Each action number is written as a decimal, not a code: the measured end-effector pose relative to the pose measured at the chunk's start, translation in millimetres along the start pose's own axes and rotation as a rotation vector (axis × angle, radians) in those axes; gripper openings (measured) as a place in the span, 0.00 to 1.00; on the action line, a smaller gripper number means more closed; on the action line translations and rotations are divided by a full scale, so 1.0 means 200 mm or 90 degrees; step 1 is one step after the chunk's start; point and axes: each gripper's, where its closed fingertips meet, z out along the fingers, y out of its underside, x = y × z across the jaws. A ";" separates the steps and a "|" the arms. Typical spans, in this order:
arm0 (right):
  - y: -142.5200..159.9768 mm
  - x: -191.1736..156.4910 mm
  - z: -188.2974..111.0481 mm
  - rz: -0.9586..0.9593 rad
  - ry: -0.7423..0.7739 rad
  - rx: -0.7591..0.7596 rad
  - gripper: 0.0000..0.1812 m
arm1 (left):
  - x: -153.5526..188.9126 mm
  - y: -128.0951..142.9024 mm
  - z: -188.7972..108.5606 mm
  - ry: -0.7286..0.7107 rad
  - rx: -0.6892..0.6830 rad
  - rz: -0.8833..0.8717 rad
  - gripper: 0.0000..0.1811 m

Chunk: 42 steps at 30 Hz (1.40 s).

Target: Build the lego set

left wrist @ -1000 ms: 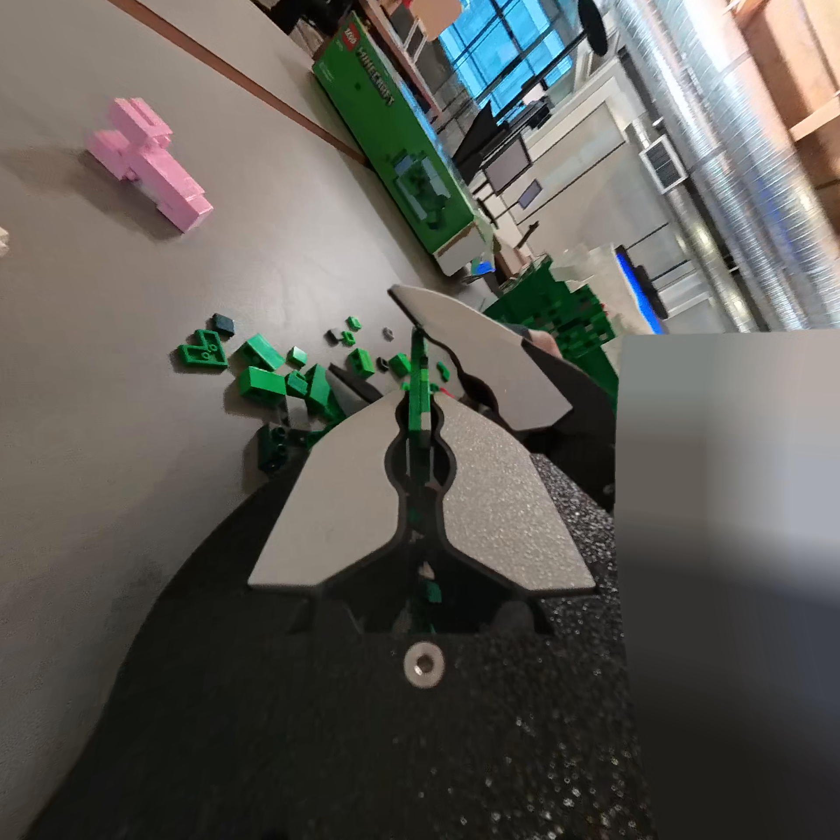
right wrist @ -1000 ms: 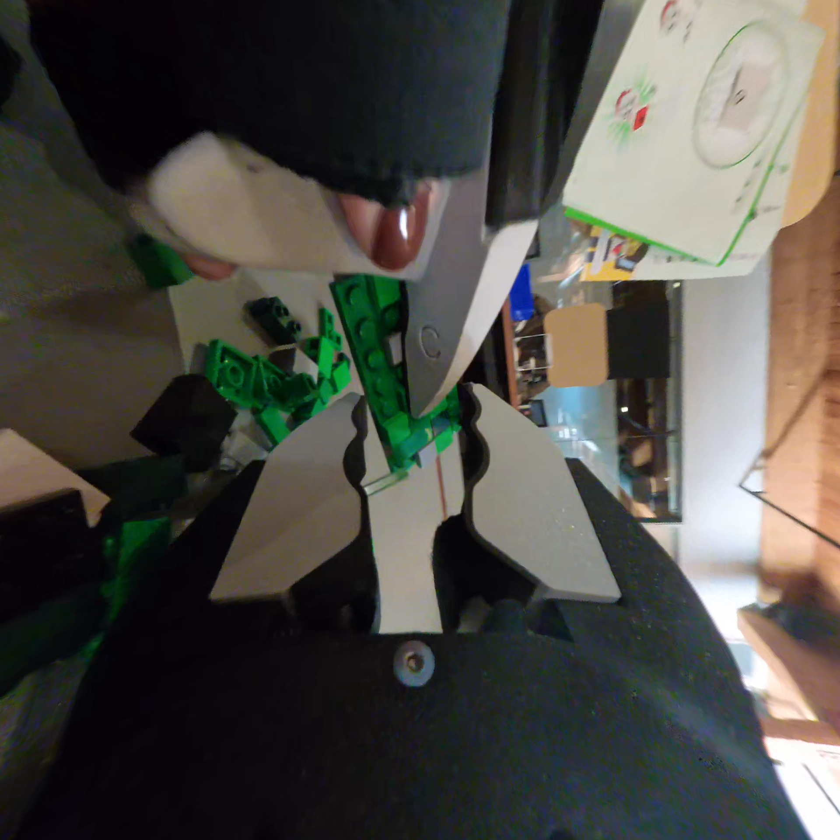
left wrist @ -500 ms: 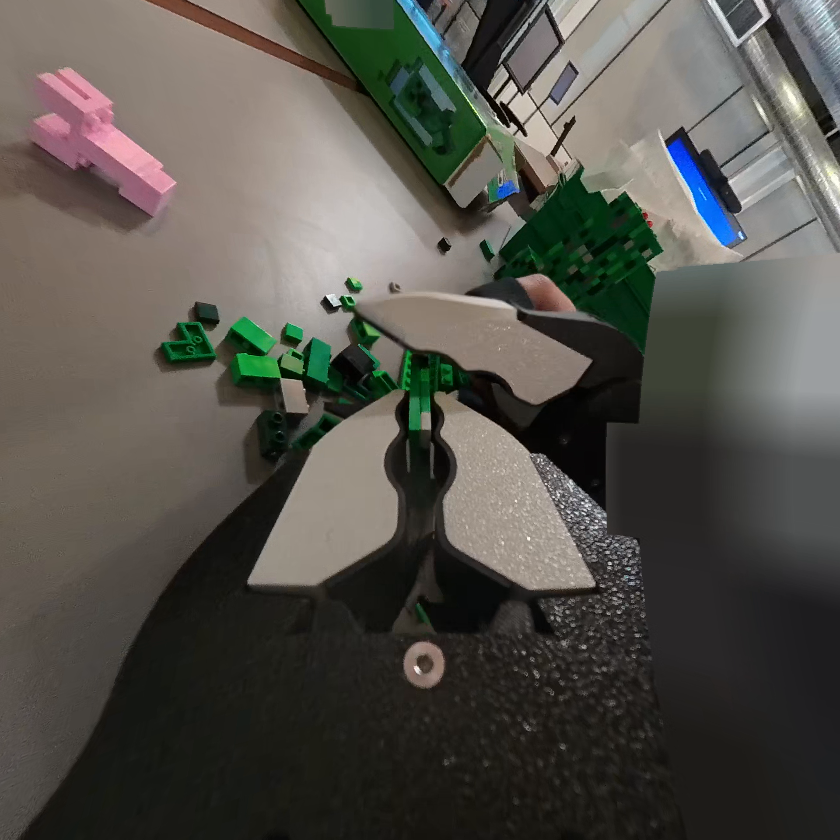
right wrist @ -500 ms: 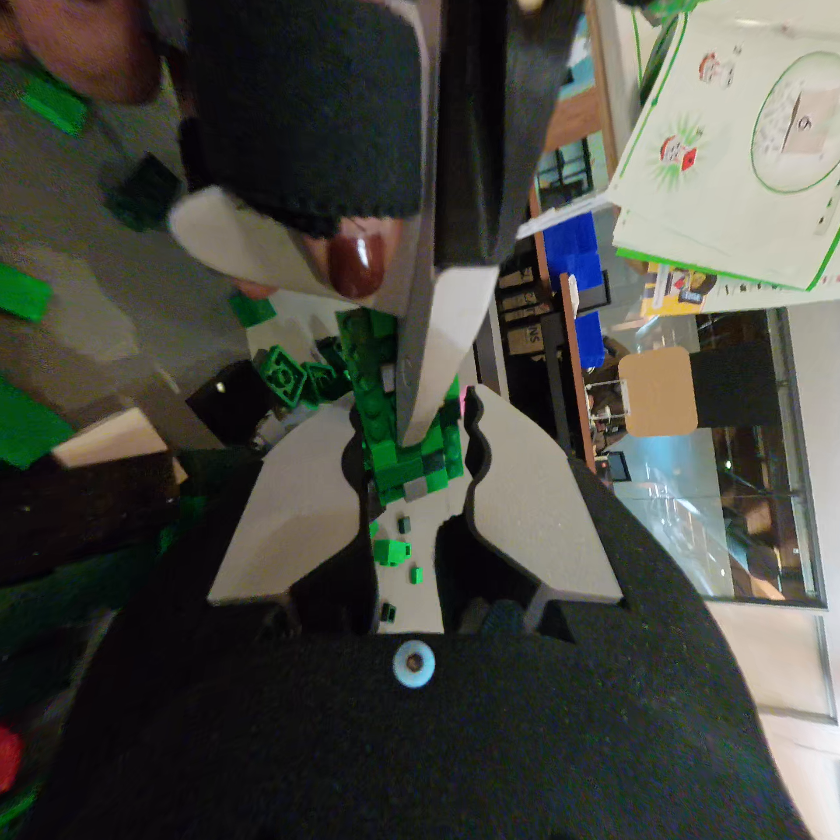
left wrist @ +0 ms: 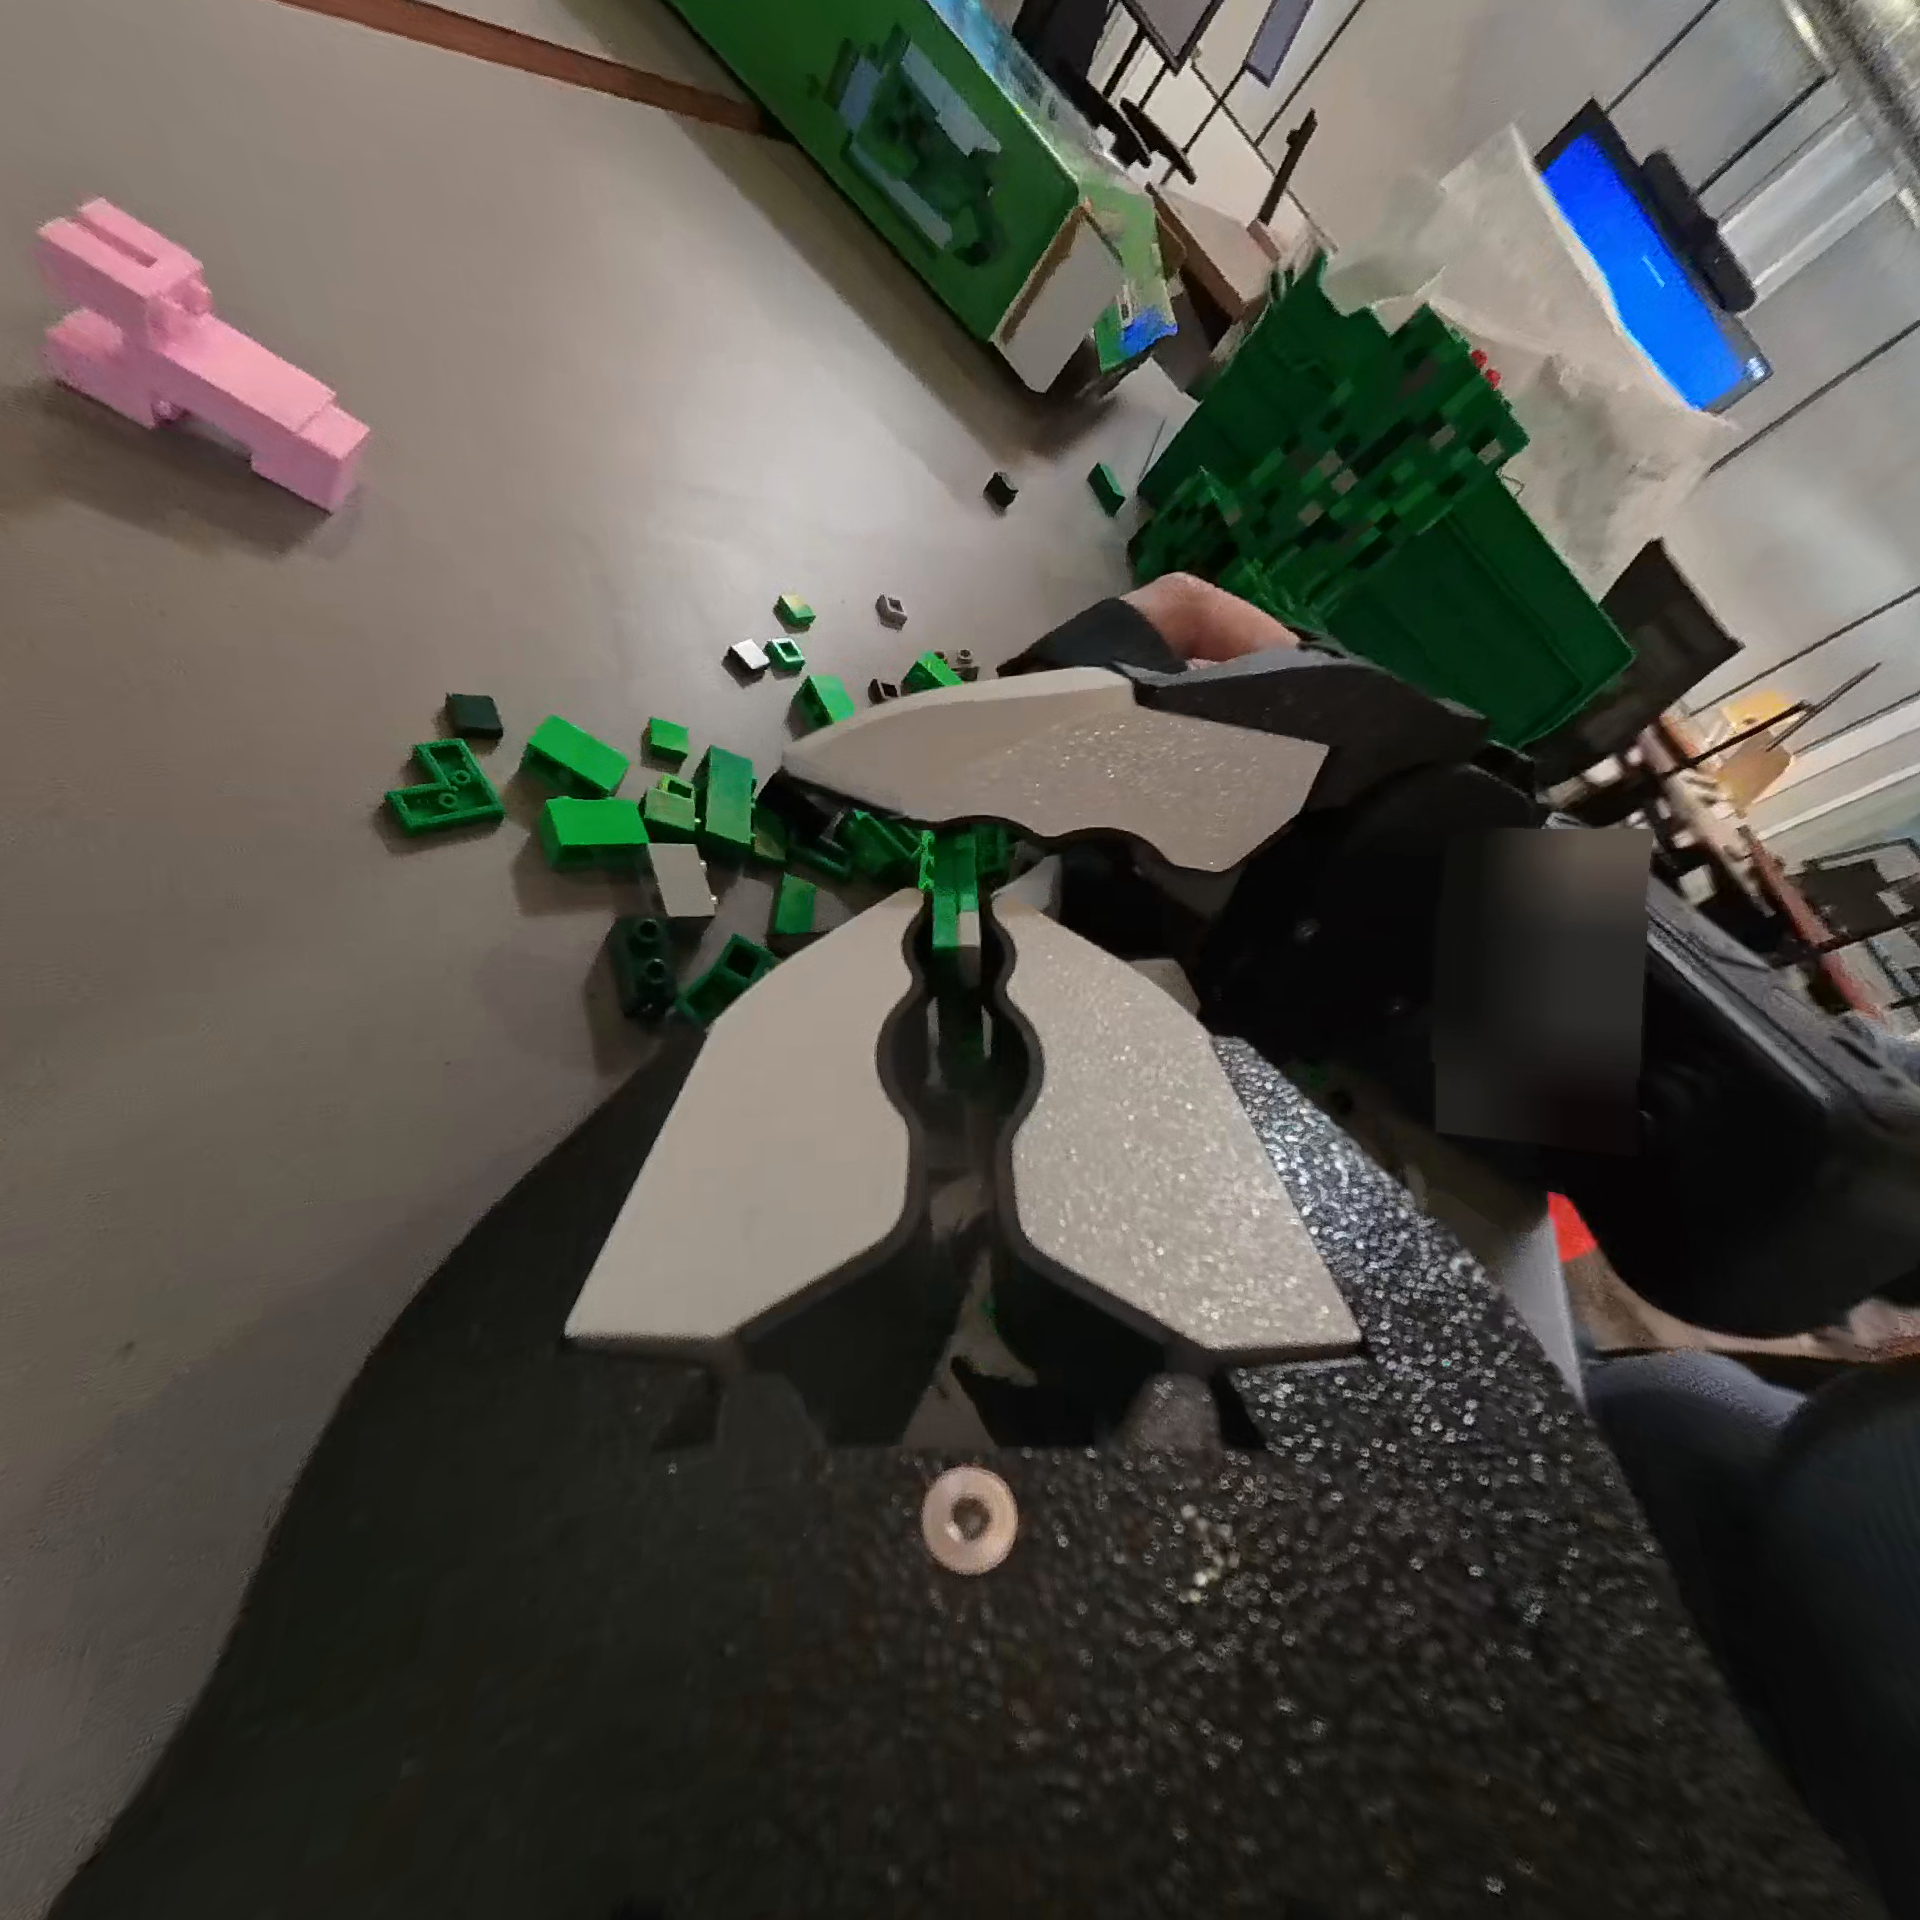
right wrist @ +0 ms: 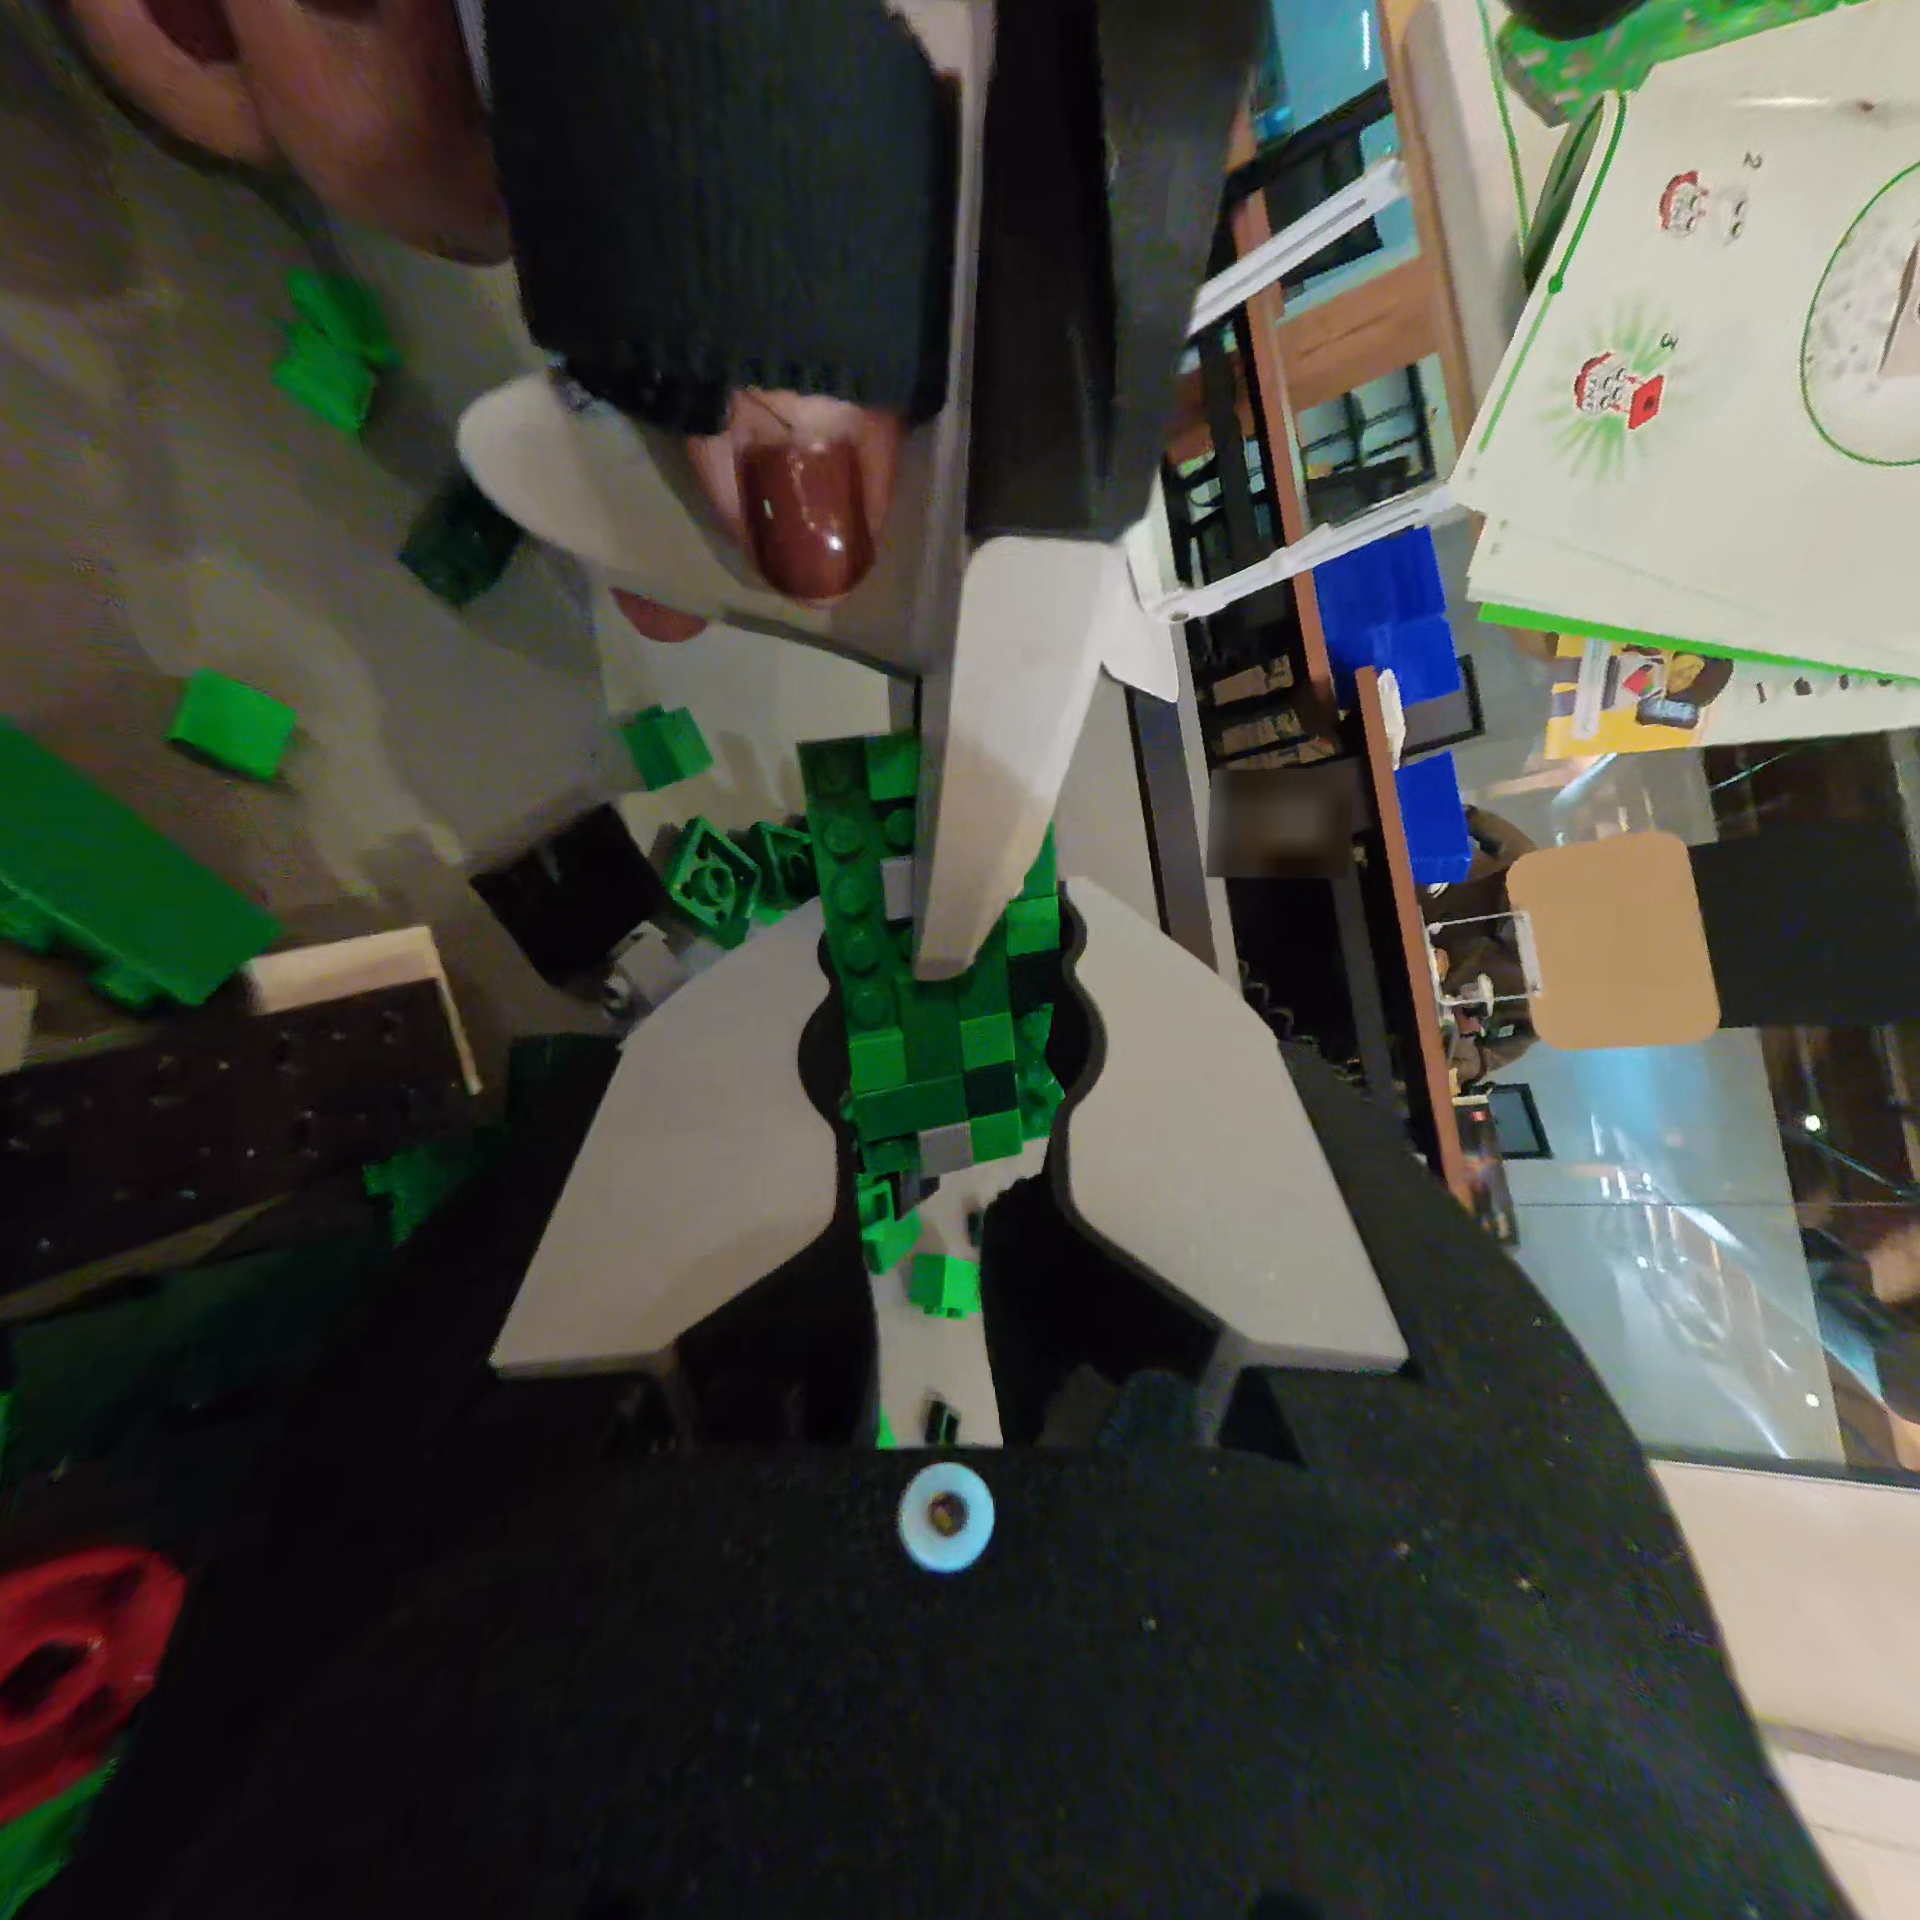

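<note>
Green subassembly (left wrist: 954, 902) is clamped edge-on by left claw (left wrist: 956, 914); right claw (right wrist: 951, 987), spread, is positioned around it; regrasp needed next.

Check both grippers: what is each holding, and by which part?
The left gripper is shut on the edge of a thin green lego panel. The right gripper straddles the panel's studded face, jaws apart; whether they touch it cannot be told.

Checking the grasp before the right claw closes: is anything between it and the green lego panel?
Nothing sits between the right claw and the green lego panel, already between its fingers; the left claw pinches the panel's top edge.
</note>
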 end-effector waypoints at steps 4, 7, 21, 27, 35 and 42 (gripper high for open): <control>0.03 0.02 0.03 -0.035 0.026 -0.059 0.20 | -0.03 -0.02 0.00 0.003 0.022 -0.066 0.03; 0.04 0.06 0.04 -0.102 0.086 -0.110 0.19 | -0.04 -0.04 -0.01 -0.004 0.043 -0.088 0.03; 0.02 0.03 0.03 -0.074 0.062 -0.078 0.21 | -0.01 -0.02 0.00 0.032 0.027 -0.103 0.03; 0.01 0.02 0.03 -0.065 0.031 -0.060 0.20 | 0.00 -0.01 0.01 0.028 0.016 -0.076 0.03; -0.01 0.04 0.02 -0.119 0.062 -0.060 0.23 | 0.00 -0.01 0.01 0.023 0.015 -0.064 0.03; -0.01 0.04 0.03 -0.109 0.062 -0.070 0.24 | -0.01 -0.01 0.01 0.018 0.011 -0.043 0.03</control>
